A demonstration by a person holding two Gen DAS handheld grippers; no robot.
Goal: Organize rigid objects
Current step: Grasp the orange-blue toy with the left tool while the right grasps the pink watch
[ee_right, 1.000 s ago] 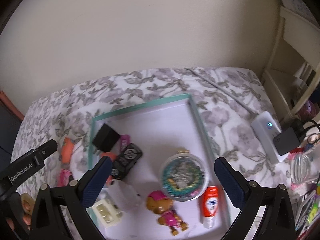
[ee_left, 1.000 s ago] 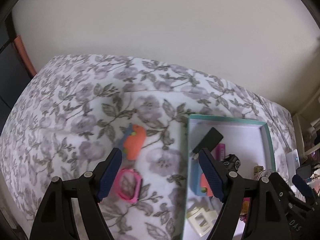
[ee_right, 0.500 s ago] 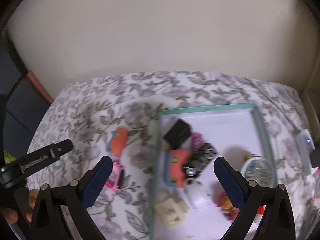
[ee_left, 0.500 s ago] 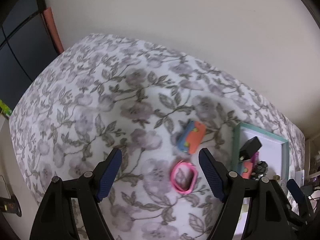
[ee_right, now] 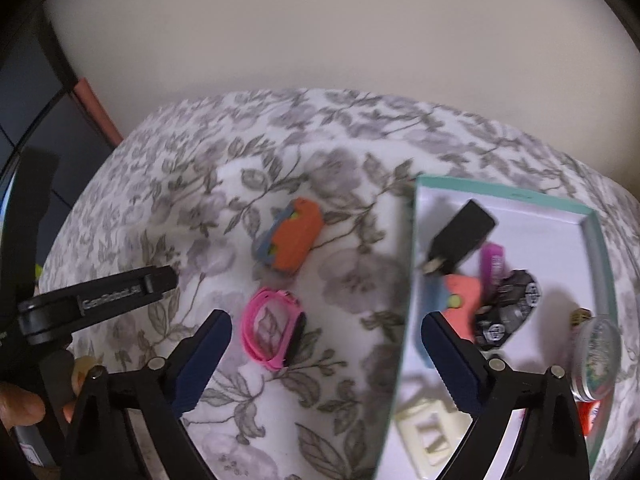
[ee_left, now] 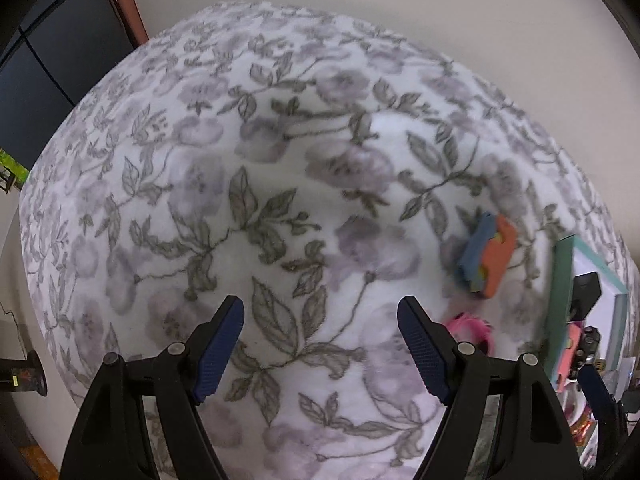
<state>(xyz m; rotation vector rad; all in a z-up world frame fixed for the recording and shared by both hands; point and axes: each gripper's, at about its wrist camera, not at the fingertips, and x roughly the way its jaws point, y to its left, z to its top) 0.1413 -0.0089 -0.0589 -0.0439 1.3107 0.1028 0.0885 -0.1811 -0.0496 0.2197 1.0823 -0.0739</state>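
While both claws are hanging over the bed, the scene is reading so:
Surface: floral bedspread point(ee_left: 280, 208) is covering everything.
Room: cream wall point(ee_right: 320, 40) is standing behind.
Left gripper point(ee_left: 320, 344): released, gaping over bare cloth.
Right gripper point(ee_right: 326, 354): released, holding nothing.
Orange toy point(ee_right: 294, 240): lying beside pink band point(ee_right: 272, 334), outside teal tray point(ee_right: 408, 280).

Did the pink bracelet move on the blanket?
No. The pink bracelet lies just below the orange toy car, left of the teal tray, as before; only the cameras swung.
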